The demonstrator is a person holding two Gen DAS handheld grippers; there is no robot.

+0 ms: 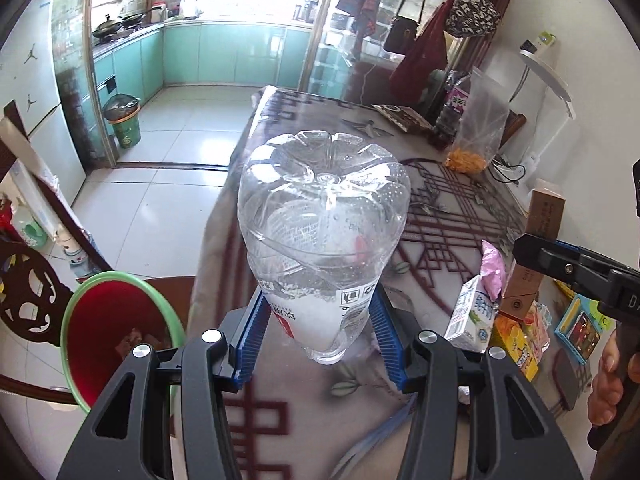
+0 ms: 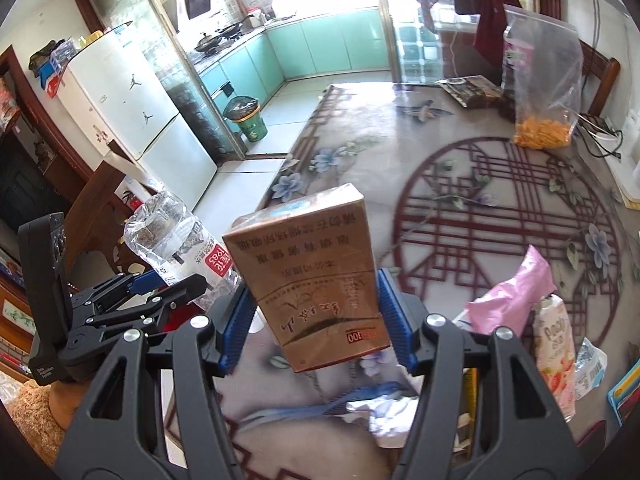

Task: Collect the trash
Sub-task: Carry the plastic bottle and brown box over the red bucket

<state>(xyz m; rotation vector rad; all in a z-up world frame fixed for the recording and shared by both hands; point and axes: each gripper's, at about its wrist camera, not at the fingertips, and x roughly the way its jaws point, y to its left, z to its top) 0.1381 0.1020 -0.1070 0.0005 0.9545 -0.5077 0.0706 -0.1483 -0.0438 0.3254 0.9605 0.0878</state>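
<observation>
A clear plastic bottle (image 1: 324, 216) sits clamped in the left tool (image 1: 320, 320), base pointing away, held above the tabletop (image 1: 448, 208) edge. A brown carton (image 2: 316, 276) is clamped in the right tool (image 2: 316, 320) over the same patterned cloth. A red bin with green rim (image 1: 116, 320) stands below left.

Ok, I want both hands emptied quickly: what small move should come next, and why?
Probably swing the left gripper leftward over the red bin with the green rim. It is clamped on the clear plastic bottle, which hangs above the tablecloth, not the bin's opening. The right gripper, holding the brown carton, could follow.
</observation>
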